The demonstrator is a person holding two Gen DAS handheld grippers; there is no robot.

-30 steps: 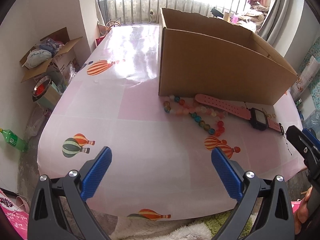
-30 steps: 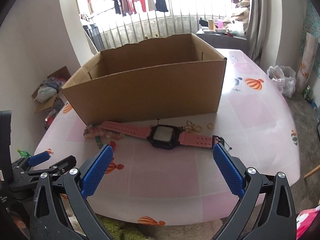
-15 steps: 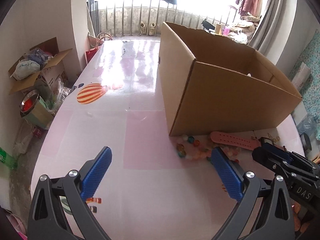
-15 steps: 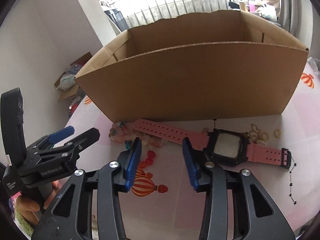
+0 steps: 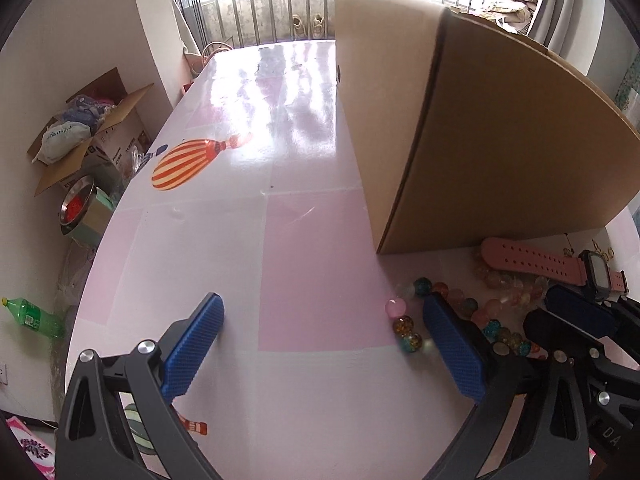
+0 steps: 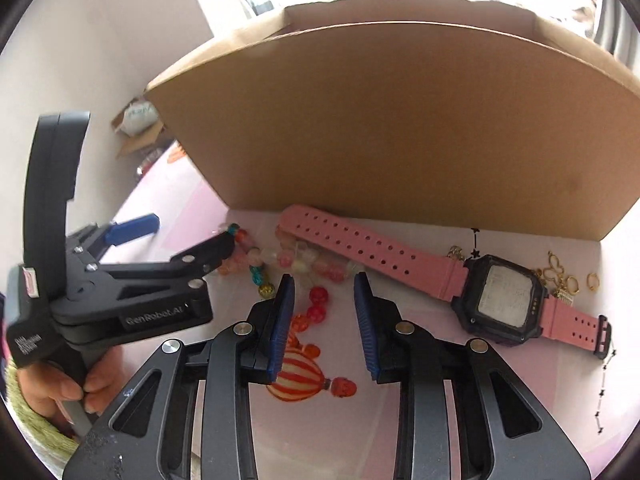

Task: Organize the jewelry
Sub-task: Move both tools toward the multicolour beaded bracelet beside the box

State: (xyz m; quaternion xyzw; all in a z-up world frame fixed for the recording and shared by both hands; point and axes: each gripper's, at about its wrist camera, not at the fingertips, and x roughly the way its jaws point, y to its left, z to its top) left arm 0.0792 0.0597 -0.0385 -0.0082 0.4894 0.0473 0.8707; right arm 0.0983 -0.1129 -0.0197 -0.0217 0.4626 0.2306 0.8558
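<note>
Multicoloured glass-bead bracelet (image 6: pixel 296 264) lies loose at box's 7 o'clock corner; pink-strap black digital watch (image 6: pixel 500 296) flat, face up, at its 3 o'clock; gold rings (image 6: pixel 568 280) beyond.

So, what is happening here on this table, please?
A person holds two grippers over jewelry lying in front of a cardboard box. The right gripper is part open, low over the bead bracelet, its fingers either side of the red beads, holding nothing yet. The left gripper is wide open beside the same beads, also empty. The pink watch, gold rings and a thin chain lie untouched on the table.
</note>
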